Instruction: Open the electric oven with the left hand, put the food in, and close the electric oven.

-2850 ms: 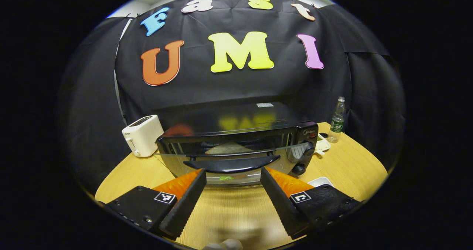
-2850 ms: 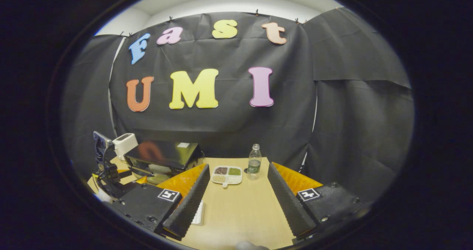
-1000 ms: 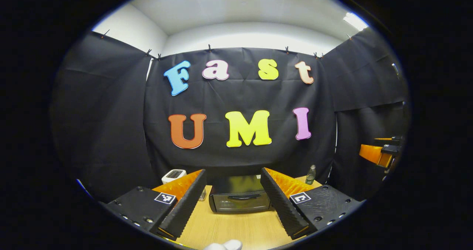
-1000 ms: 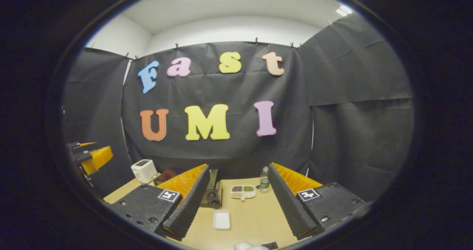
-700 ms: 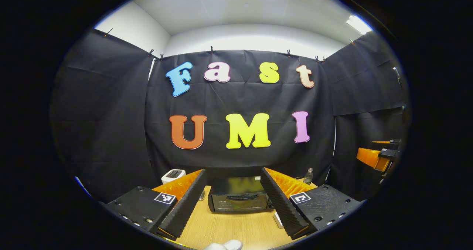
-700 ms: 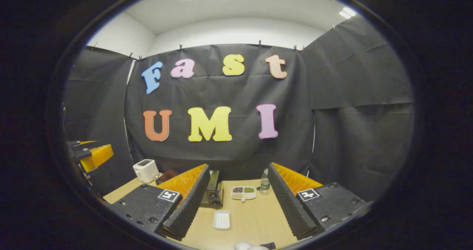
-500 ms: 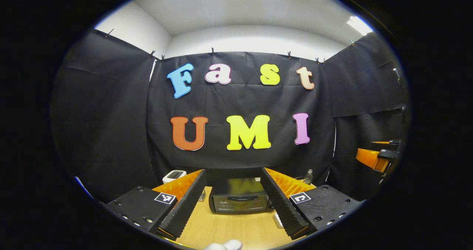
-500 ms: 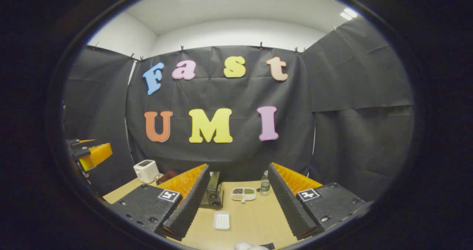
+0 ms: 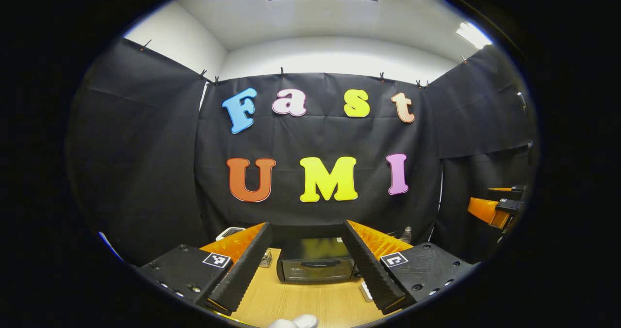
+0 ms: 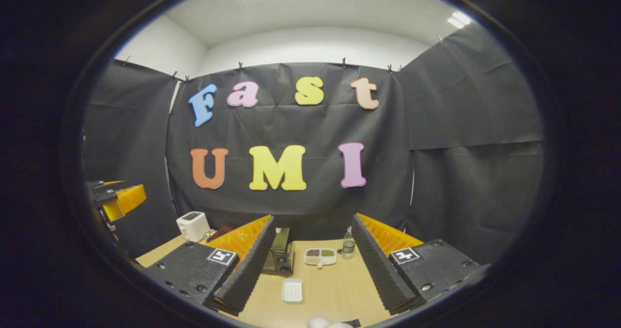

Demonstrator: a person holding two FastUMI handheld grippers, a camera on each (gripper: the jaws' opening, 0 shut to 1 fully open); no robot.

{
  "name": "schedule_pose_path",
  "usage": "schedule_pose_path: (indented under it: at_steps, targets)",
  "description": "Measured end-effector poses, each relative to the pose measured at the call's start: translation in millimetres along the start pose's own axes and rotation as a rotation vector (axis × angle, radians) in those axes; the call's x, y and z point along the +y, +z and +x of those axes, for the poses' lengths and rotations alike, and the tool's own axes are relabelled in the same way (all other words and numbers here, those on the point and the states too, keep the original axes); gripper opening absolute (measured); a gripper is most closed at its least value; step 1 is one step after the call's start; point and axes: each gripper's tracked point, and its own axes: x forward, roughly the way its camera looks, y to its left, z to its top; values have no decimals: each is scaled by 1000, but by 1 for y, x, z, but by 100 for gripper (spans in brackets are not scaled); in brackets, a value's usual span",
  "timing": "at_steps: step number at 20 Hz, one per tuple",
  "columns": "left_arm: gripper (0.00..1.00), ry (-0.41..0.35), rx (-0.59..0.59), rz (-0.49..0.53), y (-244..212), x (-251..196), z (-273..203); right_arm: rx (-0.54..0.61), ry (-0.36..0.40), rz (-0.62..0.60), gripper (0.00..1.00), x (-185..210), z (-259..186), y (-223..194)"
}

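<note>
The electric oven (image 9: 315, 266) stands on the wooden desk (image 9: 296, 303) at its far side, against the booth wall, with its door shut and the handle across the top of the door. In the left gripper view the left gripper (image 9: 304, 261) is held well back from the oven, fingers spread wide with nothing between them; the oven front appears in the gap. The right gripper (image 10: 310, 257) is likewise wide open and empty, held above the near part of the desk. In the right gripper view a white empty tray (image 10: 291, 290) lies on the desk near the gripper, with a divided dish (image 10: 319, 256) and a water bottle (image 10: 348, 249) farther off. A white toaster (image 10: 193, 225) sits at the far left. The food is presumably inside the oven, but the glass is too dim to confirm.
</note>
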Motion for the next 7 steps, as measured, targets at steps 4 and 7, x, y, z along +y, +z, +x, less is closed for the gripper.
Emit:
schedule_pose_path:
  at_steps: [4,7]
  targets:
    - [96,2,4,6,-2,1,-3,7,0,3,97,0,-1,-2]
    - [96,3,1,8,-2,1,-4,2,1,0,97,-1,-2,0]
